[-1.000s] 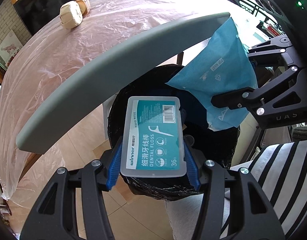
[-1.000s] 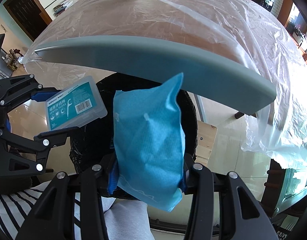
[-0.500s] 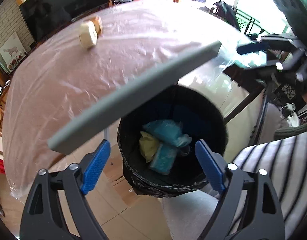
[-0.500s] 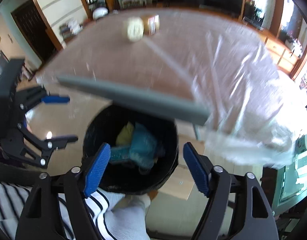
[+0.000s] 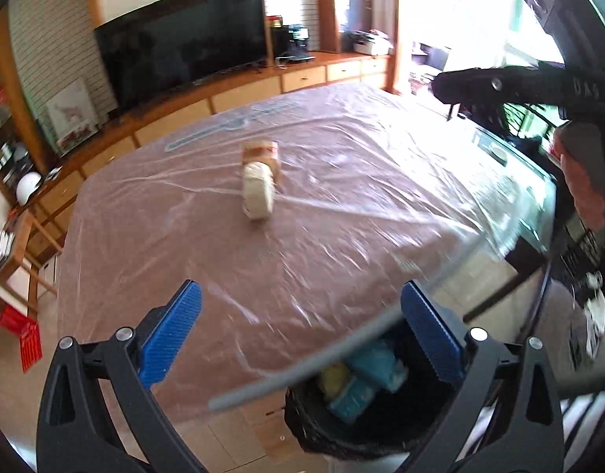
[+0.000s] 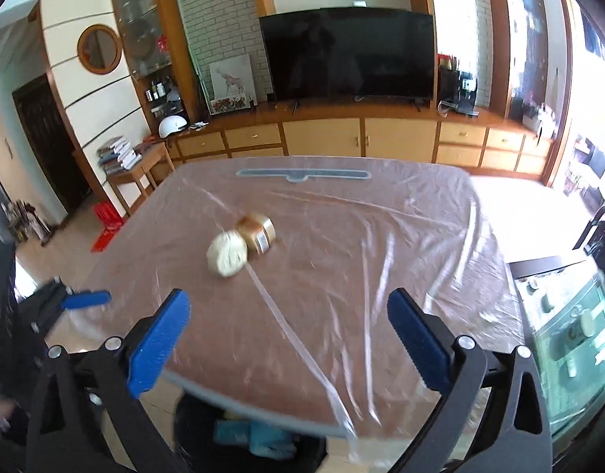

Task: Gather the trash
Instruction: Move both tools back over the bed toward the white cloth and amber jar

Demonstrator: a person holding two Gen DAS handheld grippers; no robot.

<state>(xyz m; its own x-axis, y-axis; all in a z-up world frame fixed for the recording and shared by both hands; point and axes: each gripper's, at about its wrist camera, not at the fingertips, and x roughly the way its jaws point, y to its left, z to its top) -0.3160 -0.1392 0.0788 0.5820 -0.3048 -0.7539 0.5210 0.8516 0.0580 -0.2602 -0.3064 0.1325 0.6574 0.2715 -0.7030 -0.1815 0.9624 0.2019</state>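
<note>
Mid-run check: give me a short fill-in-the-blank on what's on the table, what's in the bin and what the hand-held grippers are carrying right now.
1. Between its spread blue pads, the left hand-held gripper holds ____.
2. The cream roll lies touching a ____ jar on the plastic-covered table.
3. The teal and yellow trash lies inside the ____ bin.
4. The right hand-held gripper has its jaws ____.

Missing words: nothing; brown; black; opening

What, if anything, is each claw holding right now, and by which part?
Nothing is held. The left claw and the right claw are both opening with nothing between their blue pads; the dropped packets lie in the bin.
</note>
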